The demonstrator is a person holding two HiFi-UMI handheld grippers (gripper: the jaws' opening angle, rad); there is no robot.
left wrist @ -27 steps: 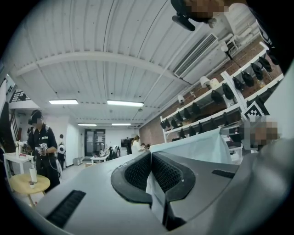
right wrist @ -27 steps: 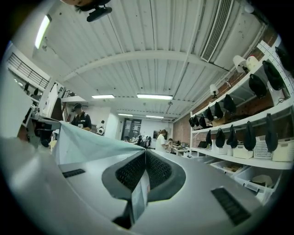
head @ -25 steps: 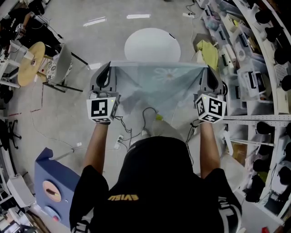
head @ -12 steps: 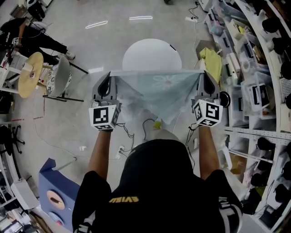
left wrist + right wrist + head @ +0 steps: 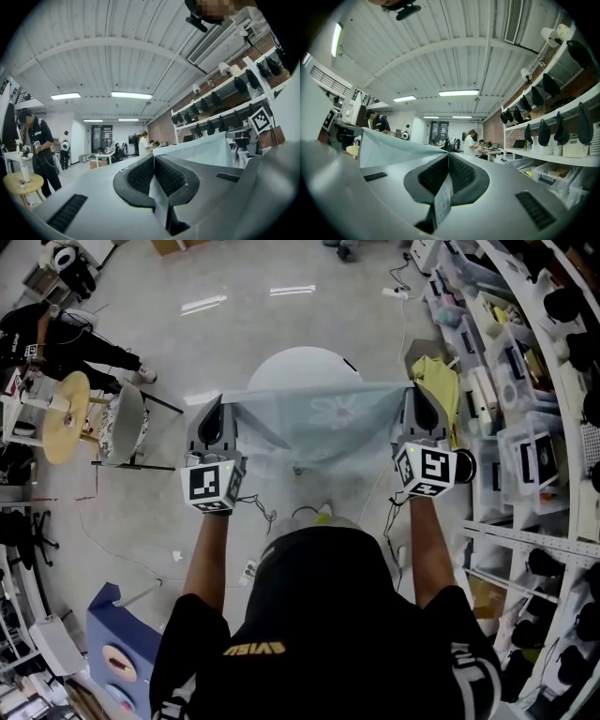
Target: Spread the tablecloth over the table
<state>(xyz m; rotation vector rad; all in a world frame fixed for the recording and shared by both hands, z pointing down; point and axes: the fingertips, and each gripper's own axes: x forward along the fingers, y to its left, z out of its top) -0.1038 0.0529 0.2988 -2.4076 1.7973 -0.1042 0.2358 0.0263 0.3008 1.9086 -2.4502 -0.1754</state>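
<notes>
The fingers (image 5: 137,176) of your left gripper (image 5: 221,405) are pressed together on one corner of the tablecloth (image 5: 319,418), with the pale fabric pinched between the ribbed pads. The fingers (image 5: 462,173) of your right gripper (image 5: 415,400) are clamped the same way on the opposite corner. Between them the cloth's far edge runs taut from left to right, level in the air, and the rest sags back towards you. Just beyond and below that edge stands the round white tabletop (image 5: 300,367), its near part covered from this angle. Whether the cloth touches it is hard to tell. Shelves (image 5: 530,427) of bins line the right, and a chair (image 5: 127,409) stands at the far left.
</notes>
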